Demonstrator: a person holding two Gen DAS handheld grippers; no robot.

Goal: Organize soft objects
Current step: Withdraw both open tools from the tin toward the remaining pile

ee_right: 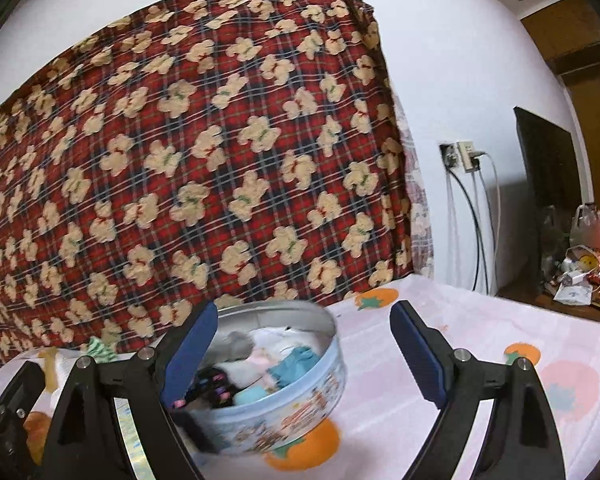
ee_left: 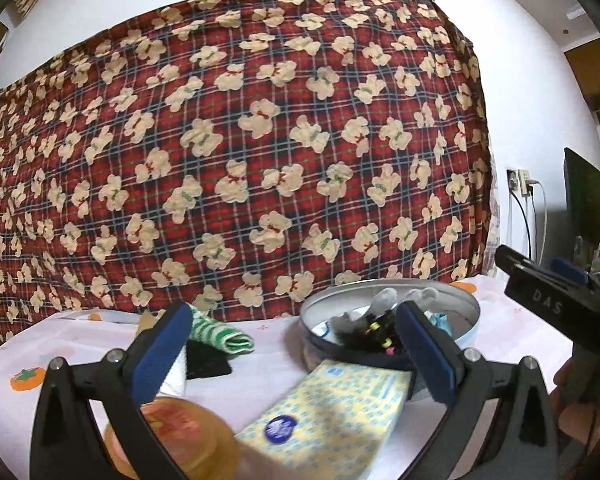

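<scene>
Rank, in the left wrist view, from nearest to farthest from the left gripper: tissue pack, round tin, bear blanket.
From the left gripper:
1. Tissue pack, just below the fingers.
2. Round tin, behind it, right.
3. Bear blanket, hanging at the back.

Soft even light, fisheye-bent edges, foreground blur.

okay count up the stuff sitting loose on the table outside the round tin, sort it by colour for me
Green-and-white striped knitted cloth: 1
Yellow patterned tissue pack: 1
Black flat pad: 1
Orange translucent round lid or jar: 1
Total: 4, not counting the round metal tin.
</scene>
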